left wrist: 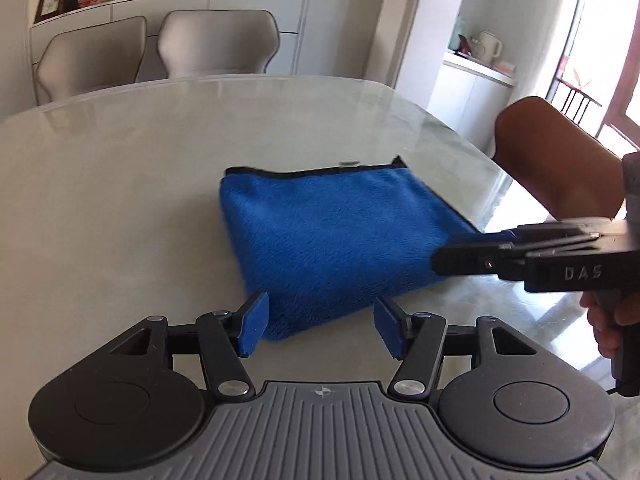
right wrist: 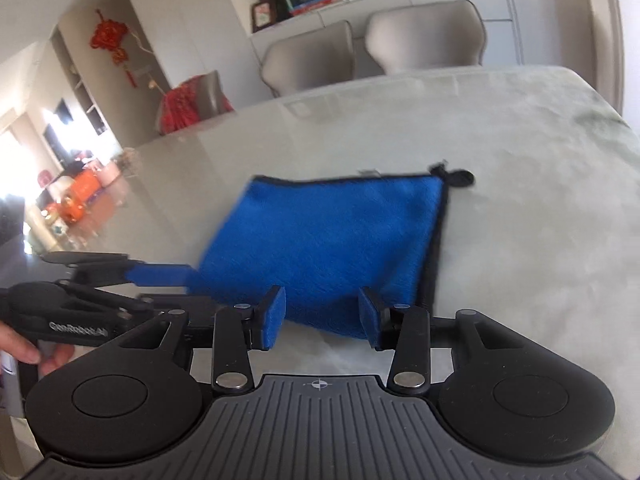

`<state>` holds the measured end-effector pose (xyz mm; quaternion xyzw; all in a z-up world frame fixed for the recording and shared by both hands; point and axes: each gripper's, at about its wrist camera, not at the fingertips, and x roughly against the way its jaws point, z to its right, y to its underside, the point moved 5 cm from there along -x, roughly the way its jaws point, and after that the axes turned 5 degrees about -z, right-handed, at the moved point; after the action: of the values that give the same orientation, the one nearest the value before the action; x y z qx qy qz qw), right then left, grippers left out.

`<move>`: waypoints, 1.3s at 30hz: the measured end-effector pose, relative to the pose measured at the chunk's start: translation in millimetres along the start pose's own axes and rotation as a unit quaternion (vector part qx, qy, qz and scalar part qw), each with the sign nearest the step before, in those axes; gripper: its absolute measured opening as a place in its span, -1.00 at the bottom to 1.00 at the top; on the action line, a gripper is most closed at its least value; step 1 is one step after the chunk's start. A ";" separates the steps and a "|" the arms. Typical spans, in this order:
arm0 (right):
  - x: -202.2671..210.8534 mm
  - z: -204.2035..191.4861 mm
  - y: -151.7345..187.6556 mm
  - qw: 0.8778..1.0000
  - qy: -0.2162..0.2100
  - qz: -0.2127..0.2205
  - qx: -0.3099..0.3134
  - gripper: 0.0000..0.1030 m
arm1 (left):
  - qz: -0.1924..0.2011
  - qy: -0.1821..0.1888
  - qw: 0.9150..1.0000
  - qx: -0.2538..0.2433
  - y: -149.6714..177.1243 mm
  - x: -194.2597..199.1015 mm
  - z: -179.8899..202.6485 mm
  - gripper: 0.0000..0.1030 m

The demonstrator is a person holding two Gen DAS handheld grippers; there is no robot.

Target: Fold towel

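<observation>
A blue fleece towel (left wrist: 332, 236) with black trim lies folded into a small rectangle on the pale marble table (left wrist: 120, 200). My left gripper (left wrist: 320, 326) is open just in front of its near edge, holding nothing. My right gripper (right wrist: 322, 320) is open too, its blue pads on either side of the towel's (right wrist: 332, 248) near edge, empty. The right gripper also shows from the side in the left wrist view (left wrist: 448, 258), at the towel's right edge. The left gripper shows in the right wrist view (right wrist: 168, 274) at the towel's left corner. A black hanging loop (right wrist: 460, 178) sticks out of the far right corner.
Two beige chairs (left wrist: 216, 44) stand at the table's far side before a white sideboard (left wrist: 168, 4). A brown chair back (left wrist: 556, 152) stands past the table's right edge. The person's hands grip both handles (left wrist: 612, 320).
</observation>
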<state>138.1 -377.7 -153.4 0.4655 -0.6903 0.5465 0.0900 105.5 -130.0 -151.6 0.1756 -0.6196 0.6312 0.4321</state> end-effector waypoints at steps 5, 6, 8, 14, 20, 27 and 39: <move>13.9 0.8 -10.4 1.000 0.016 0.021 -0.010 -0.19 | 0.008 0.003 0.999 0.031 2.3 9.1 -8.6 0.18; 16.0 -1.1 -12.8 1.000 0.014 0.026 -0.005 -0.18 | 0.019 0.005 0.999 0.030 0.6 12.8 -7.4 0.18; 14.4 -3.4 -17.9 1.000 0.005 0.027 -0.001 -0.16 | 0.055 0.009 0.998 0.012 -8.3 23.0 0.2 0.19; -0.9 4.5 -10.5 1.000 0.012 0.006 0.005 -0.17 | 0.047 0.027 0.997 -0.046 -19.6 7.9 26.1 0.20; 2.6 15.8 -25.2 0.999 0.033 0.013 0.023 -0.14 | 0.013 0.018 0.999 -0.049 -16.7 -1.8 18.8 0.18; -26.5 23.3 -67.7 0.997 0.021 0.015 0.066 -0.11 | 0.061 0.004 0.995 -0.076 -71.3 -21.0 19.5 0.35; -56.0 35.2 -85.5 0.998 0.015 -0.008 0.068 -0.11 | 0.027 -0.004 0.998 -0.062 -77.3 -61.1 -2.0 0.34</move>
<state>245.9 -374.1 -145.1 0.4678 -0.6463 0.5984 0.0735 199.6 -159.1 -149.4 0.1338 -0.6643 0.6022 0.4222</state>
